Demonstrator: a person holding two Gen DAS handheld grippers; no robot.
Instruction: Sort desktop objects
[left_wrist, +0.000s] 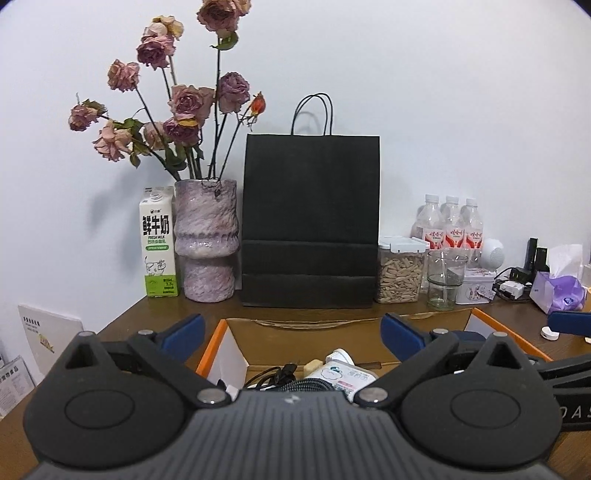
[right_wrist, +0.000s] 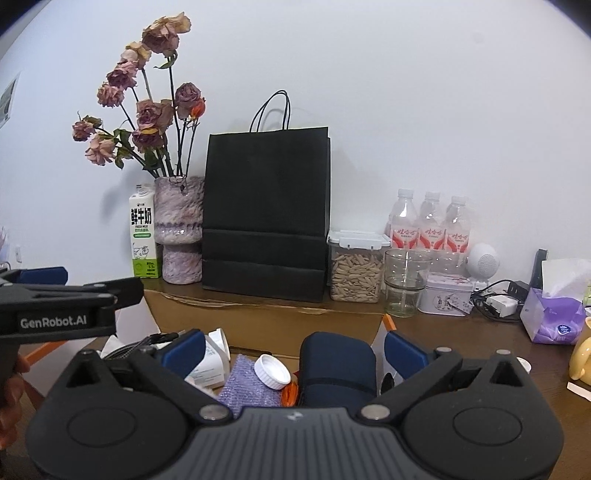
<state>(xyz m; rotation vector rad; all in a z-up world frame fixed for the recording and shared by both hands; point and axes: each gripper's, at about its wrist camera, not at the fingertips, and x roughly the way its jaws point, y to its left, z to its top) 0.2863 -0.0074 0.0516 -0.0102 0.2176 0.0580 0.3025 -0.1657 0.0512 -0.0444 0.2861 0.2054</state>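
Both grippers, L (left_wrist: 291, 334) & R (right_wrist: 293, 352), jaws wide, gripping nothing. Box (right_wrist: 266, 321) w/ sorted bits sits below & between jaws; bag (left_wrist: 310, 221) at 12 o'clock behind.

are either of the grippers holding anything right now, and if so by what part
Nothing is held. The left gripper and the right gripper both stand wide open above the cardboard box, and no item in the box touches their pads.
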